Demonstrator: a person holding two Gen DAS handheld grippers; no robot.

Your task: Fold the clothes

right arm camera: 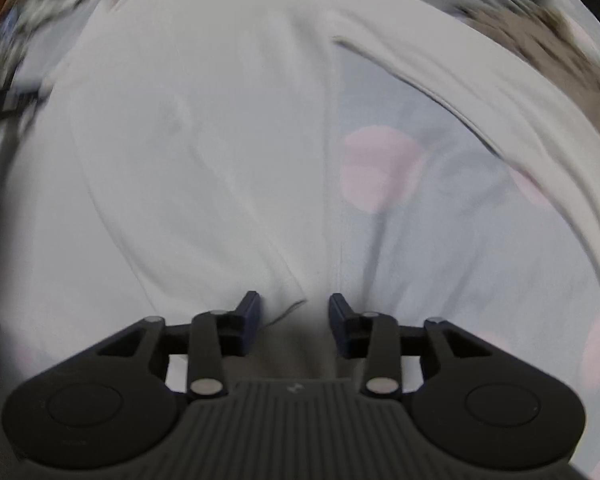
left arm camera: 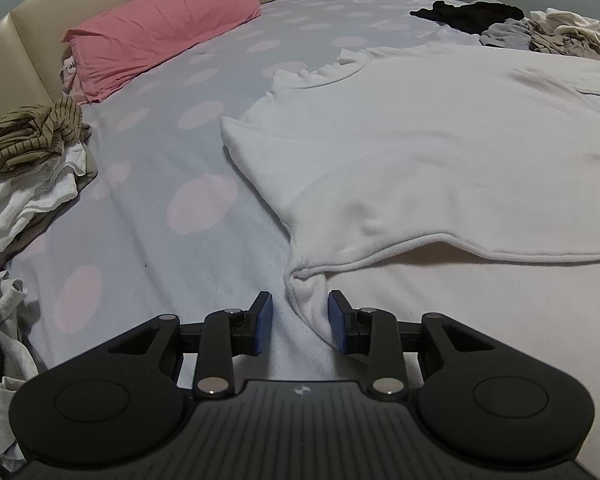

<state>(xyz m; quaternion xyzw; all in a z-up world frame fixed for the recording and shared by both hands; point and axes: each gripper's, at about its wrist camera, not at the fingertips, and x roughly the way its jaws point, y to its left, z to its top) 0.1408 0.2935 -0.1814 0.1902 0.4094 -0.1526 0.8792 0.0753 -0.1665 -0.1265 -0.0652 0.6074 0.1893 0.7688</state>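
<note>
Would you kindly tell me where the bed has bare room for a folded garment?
The dotted sheet lies bare between the pink pillow, the left clothes pile and the white top. The far right corner is crowded with heaped clothes.

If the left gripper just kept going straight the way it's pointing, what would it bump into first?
Most likely the white top: a fold of its hem already sits between the left gripper pads, with the spotted bedsheet just underneath.

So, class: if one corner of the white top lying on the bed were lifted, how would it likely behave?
The white top would probably go floppy and drape, since it already wrinkles and folds at its hem. It looks soft and fleecy, so it likely grips the polka-dot sheet rather than sliding freely. It seems fairly light, though its spread suggests that the rest would drag behind.
</note>
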